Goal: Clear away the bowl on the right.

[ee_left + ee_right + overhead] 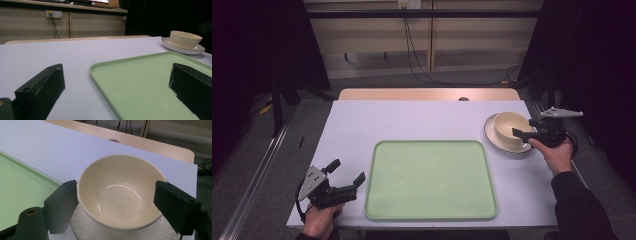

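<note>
Right hand-held gripper [116, 206] is spread wide around cream bowl [120, 191], not clamped; bowl could be tipped off saucer [492, 135] by an off-centre squeeze.

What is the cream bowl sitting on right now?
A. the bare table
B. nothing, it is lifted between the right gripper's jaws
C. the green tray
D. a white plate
D: the cream bowl stands on the white plate at the table's right edge, beside the green tray; the right gripper has its open jaws on either side of the bowl, not lifting it.
</note>
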`<act>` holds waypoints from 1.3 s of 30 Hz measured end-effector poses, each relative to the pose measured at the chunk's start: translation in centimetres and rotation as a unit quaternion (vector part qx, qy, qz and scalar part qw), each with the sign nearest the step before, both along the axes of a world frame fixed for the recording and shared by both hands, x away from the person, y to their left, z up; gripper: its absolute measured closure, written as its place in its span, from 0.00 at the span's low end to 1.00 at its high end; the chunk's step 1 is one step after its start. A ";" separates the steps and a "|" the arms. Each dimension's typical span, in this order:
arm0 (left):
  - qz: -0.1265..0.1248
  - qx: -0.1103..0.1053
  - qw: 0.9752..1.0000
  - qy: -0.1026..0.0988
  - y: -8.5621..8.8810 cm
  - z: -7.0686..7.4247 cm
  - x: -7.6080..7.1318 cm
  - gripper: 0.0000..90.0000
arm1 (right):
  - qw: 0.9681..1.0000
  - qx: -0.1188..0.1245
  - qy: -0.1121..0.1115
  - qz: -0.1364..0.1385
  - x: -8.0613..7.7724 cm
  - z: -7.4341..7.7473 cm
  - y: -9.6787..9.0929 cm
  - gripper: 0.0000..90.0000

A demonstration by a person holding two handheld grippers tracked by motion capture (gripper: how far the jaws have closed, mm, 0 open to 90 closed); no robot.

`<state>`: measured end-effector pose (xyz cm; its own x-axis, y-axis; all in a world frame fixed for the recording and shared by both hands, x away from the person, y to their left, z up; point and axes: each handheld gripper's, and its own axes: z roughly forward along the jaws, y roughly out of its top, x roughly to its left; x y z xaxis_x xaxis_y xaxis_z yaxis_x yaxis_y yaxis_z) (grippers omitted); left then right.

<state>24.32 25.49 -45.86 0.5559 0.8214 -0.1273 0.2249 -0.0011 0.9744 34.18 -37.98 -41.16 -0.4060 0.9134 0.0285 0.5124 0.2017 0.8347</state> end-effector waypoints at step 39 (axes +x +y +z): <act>-0.005 0.004 1.000 0.000 0.0 0.0 0.0 0.00 | 0.984 -0.009 0.165 -0.064 6.6 -3.8 -2.5 0.63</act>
<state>24.37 25.50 -45.89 0.5640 0.8169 -0.1207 0.2256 -0.0119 0.9741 40.79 -40.52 -44.94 -0.2589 0.9581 0.1226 0.7776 0.1315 0.6148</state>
